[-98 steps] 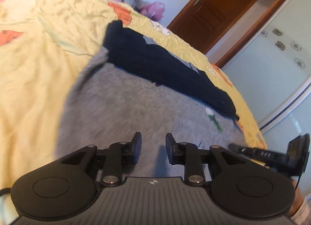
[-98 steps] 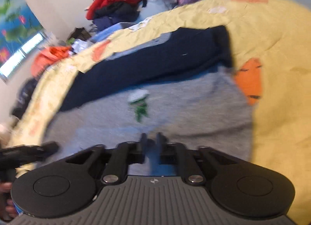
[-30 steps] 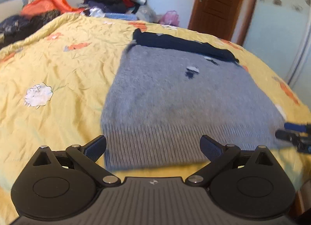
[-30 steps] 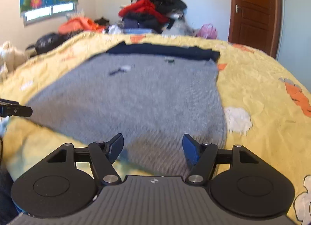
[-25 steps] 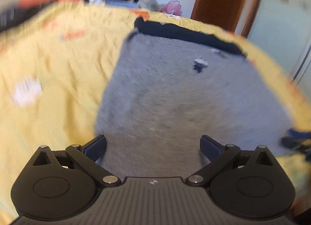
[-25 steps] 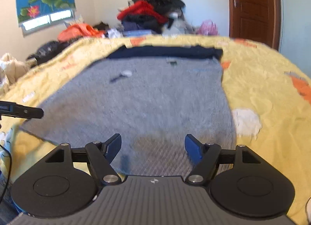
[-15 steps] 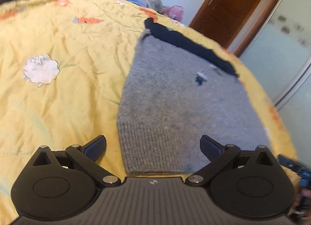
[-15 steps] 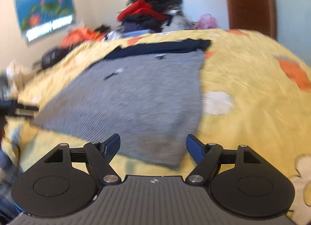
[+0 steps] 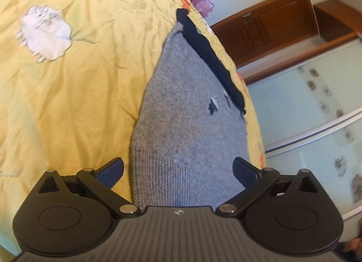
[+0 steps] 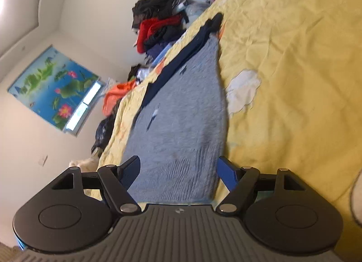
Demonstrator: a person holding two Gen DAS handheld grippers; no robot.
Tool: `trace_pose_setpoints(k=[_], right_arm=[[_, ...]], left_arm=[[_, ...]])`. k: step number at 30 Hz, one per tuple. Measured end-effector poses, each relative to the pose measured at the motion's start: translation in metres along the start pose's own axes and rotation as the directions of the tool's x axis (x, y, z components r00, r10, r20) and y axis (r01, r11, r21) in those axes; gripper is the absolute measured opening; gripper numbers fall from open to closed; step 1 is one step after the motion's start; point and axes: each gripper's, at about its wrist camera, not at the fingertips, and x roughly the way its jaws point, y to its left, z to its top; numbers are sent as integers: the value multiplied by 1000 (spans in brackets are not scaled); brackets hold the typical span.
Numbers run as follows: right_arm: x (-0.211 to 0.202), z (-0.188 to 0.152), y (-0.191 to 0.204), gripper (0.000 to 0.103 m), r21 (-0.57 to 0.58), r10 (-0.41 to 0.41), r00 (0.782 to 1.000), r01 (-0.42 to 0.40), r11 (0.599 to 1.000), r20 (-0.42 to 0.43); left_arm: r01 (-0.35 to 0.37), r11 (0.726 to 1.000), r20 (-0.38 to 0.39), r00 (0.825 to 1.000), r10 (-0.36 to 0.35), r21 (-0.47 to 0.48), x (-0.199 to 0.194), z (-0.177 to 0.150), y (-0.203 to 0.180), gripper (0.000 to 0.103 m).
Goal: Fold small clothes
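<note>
Now we hold both grippers wide open, gripping nothing: the left gripper point(image 9: 177, 170) and right gripper point(image 10: 178, 169) each frame the ribbed hem of the grey sweater point(image 9: 187, 126). It lies flat on the yellow bedspread point(image 9: 67, 92), its navy band point(image 9: 210, 58) toward 12 o'clock.

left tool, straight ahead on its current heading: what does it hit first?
Most likely the ribbed hem of the grey sweater, which lies on the yellow bedspread right between the left tool's open jaws. Depth is unclear in the fisheye view.
</note>
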Motion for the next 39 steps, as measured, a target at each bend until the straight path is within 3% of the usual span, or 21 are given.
trace_pose_setpoints(k=[4,11,14,20,21,22,23,24,27,33,35,39], right_arm=[[9,2,7,78,29,-6,999,7,1000,-34],[19,-2,13,77,38,30,999,-29,999,-26],[17,2,10,75,60,2,1000,-1,998,-14],[16,3,8,75,43,-2,1000,3,999,-22],[16,3,8,75,49,-3,1000,5,999,-29],[16,4,7,75,63,-2,1000,3,998,-29],[15,5,5,75,75,-1,1000,3,997,-27],[14,6,4,74,78,-7,1000,9,997,-26],[11,9,2,74,78,-19,1000,20,997,-20],[-8,16,0,76,62,-118,993,117,991,18],[-6,19,-10,76,122,-54,999,53,991,-1],[15,21,-7,74,95,-27,1000,27,995,-6]], left_arm=[[6,999,4,1000,-6,-38,-4,7,7,103],[35,995,-104,994,-45,-97,17,12,1,103],[1,998,-118,993,-8,-67,22,9,-10,103],[16,997,-119,993,-24,-70,32,8,-12,102],[14,997,-119,993,-23,-74,32,9,-11,92],[-1,998,-130,992,-9,-70,32,10,-9,55],[-26,997,-147,989,15,-75,33,10,-5,30],[-50,995,-162,986,34,-92,36,9,1,14],[-28,994,-168,986,10,-104,40,4,14,6],[15,992,-142,989,-32,-125,37,-1,25,6],[26,989,-139,989,-46,-144,36,-1,28,6],[50,981,-129,989,-75,-187,36,-1,35,6]])
